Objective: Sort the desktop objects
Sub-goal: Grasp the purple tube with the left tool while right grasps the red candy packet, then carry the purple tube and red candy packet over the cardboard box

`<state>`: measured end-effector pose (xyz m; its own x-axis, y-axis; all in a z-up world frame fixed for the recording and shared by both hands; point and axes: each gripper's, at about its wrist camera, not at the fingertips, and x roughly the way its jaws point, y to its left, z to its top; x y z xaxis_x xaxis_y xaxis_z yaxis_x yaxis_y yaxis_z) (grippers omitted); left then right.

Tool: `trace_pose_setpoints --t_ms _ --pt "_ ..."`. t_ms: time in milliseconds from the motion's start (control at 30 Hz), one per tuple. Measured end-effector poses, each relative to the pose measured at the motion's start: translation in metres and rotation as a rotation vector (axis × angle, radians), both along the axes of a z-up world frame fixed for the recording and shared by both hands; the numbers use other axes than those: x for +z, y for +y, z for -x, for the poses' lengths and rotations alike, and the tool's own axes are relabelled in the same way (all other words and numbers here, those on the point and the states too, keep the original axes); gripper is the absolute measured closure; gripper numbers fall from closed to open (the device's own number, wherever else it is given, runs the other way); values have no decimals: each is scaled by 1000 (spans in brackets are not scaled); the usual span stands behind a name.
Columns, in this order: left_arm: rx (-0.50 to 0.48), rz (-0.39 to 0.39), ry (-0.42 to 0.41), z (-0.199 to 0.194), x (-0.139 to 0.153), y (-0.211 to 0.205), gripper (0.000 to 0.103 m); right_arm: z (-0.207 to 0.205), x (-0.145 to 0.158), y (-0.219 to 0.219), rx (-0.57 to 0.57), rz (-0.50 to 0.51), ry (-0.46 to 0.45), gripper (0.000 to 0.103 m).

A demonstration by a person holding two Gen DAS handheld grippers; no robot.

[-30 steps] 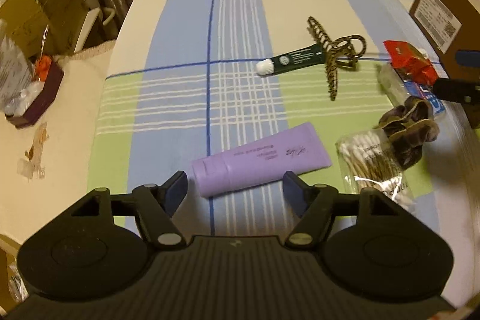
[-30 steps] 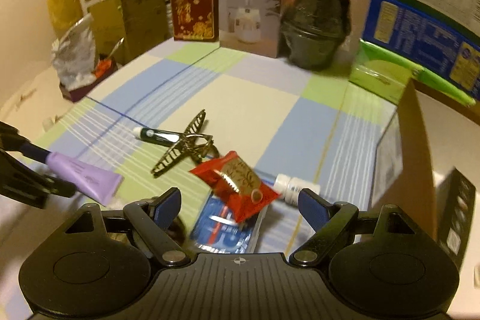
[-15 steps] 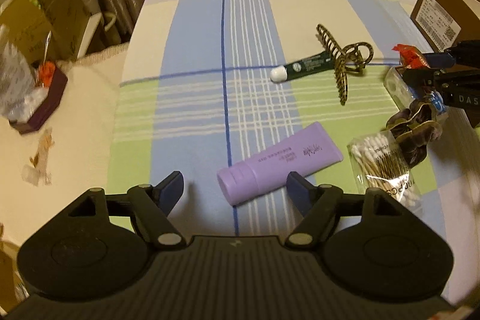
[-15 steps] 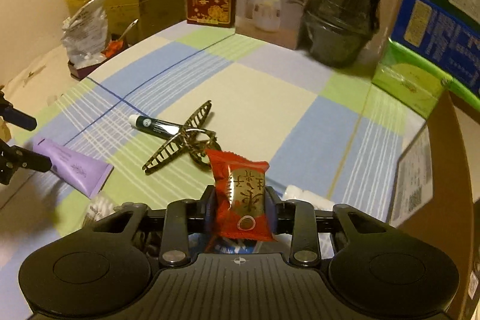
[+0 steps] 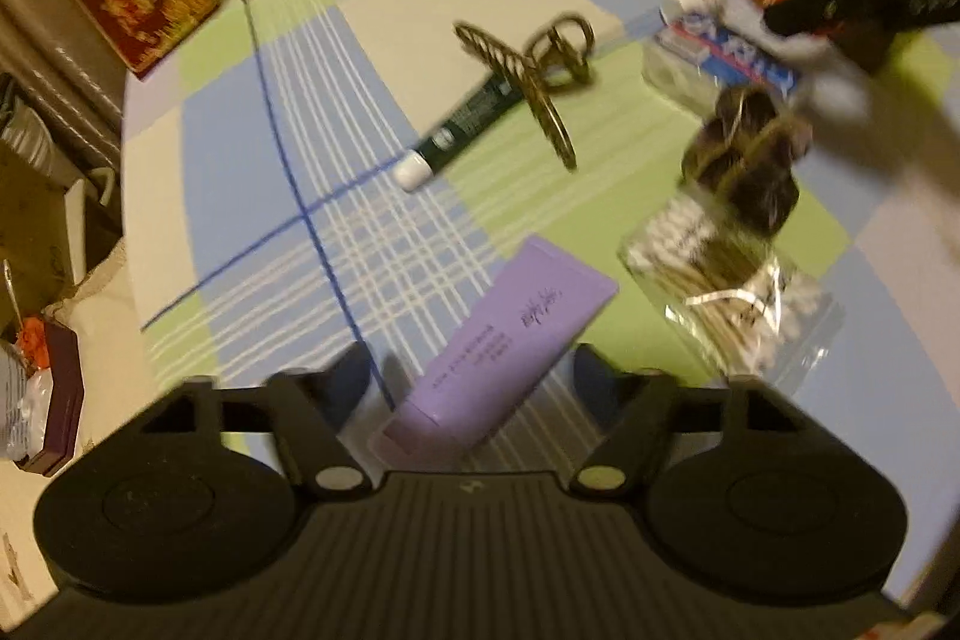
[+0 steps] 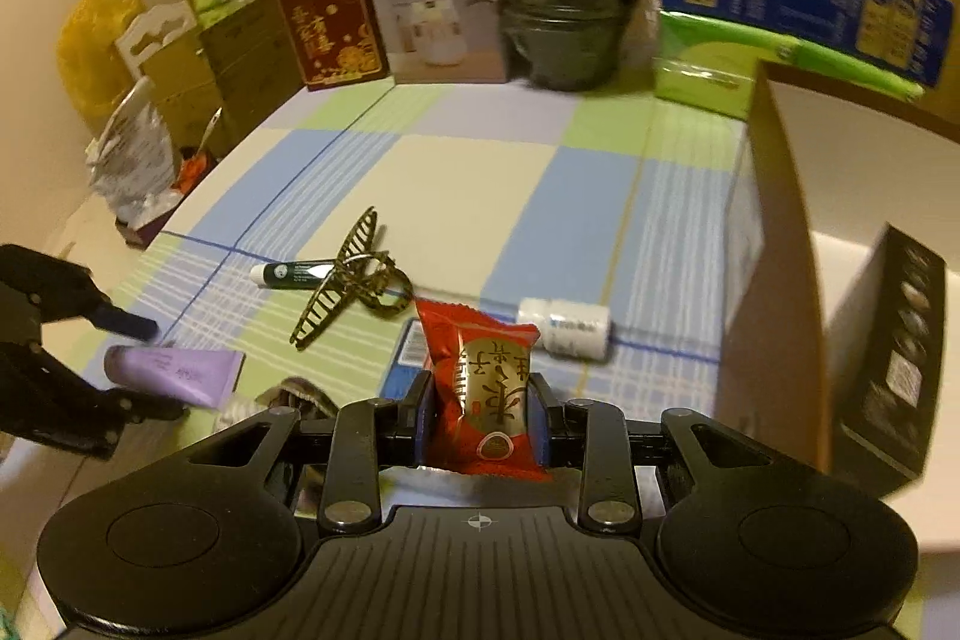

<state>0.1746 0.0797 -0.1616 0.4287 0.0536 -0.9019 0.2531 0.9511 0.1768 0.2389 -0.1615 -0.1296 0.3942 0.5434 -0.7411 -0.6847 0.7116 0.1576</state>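
Observation:
The purple tube point(image 5: 504, 334) lies on the checked tablecloth point(image 5: 420, 10), with its cap end between the fingers of my left gripper point(image 5: 471, 379). The jaws are closing and a small gap still shows on each side of the tube. My right gripper point(image 6: 483, 400) is shut on a red candy packet point(image 6: 480, 376) and holds it just above the table. The left wrist view shows that gripper at the far right, blurred. In the right wrist view the left gripper point(image 6: 135, 367) straddles the purple tube point(image 6: 180, 370).
A hair claw clip point(image 6: 354, 280) lies over a dark green tube point(image 6: 294, 274) mid-table. A brown scrunchie point(image 5: 744, 154), a cotton swab bag point(image 5: 720, 292), a blue-white packet point(image 5: 720, 52) and a white bottle point(image 6: 564, 328) lie nearby. An open cardboard box point(image 6: 774, 280) stands right; more boxes line the far edge.
My right gripper went from open to shut on the red candy packet and lifted it. My left gripper rolled and came over the purple tube, which now lies between its jaws.

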Motion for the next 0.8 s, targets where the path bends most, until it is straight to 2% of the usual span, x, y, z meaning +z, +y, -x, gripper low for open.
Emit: trace_pose_setpoints --t_ms 100,300,400,600,800 --pt "32 66 4 0 1 1 74 8 1 -11 -24 -15 14 75" --pt "174 108 20 1 1 1 74 26 -2 -23 -41 -27 46 75" --pt "254 164 36 -2 2 9 72 33 -3 -26 -45 -27 59 75" --pt "243 120 14 3 3 -3 75 45 5 -39 -38 -47 57 75" --pt "274 153 -42 23 22 -13 75 58 18 -60 -26 -87 55 75"
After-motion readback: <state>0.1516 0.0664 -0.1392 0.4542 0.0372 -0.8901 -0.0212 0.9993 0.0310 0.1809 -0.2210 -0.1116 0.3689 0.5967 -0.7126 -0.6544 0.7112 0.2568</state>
